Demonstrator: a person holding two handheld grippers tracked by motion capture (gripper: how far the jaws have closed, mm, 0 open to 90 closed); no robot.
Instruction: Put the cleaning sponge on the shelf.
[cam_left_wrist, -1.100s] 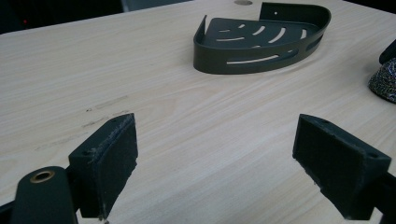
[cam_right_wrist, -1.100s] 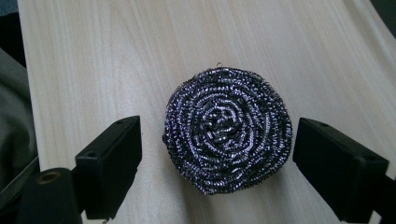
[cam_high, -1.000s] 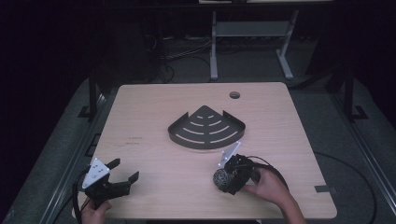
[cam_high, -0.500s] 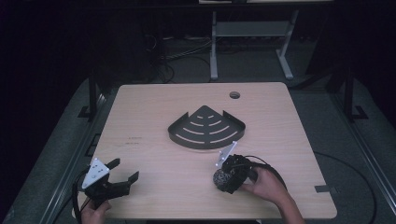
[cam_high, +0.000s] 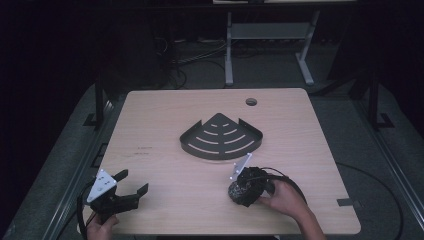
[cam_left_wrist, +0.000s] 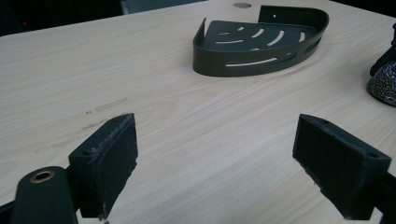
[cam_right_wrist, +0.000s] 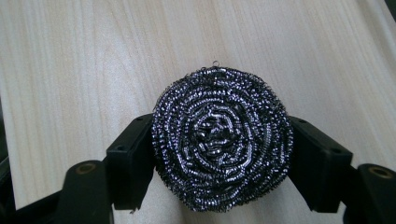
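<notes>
Steel scrubber (cam_right_wrist: 222, 140) sits squeezed in the right gripper (cam_right_wrist: 223, 154) above the worktop (cam_high: 165, 125); left gripper (cam_left_wrist: 219, 163) is wide apart, holding nothing.

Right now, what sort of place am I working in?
Probably a lab or recording workspace, not a kitchen: a bare wooden table with a cable hole, loose cables on the floor, a metal stand behind, dark surroundings.

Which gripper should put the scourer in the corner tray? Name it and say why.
Right. The right gripper already clamps the steel scourer and sits just in front of the corner tray. The left gripper is open, holds nothing, and sits at the table's near left corner.
</notes>
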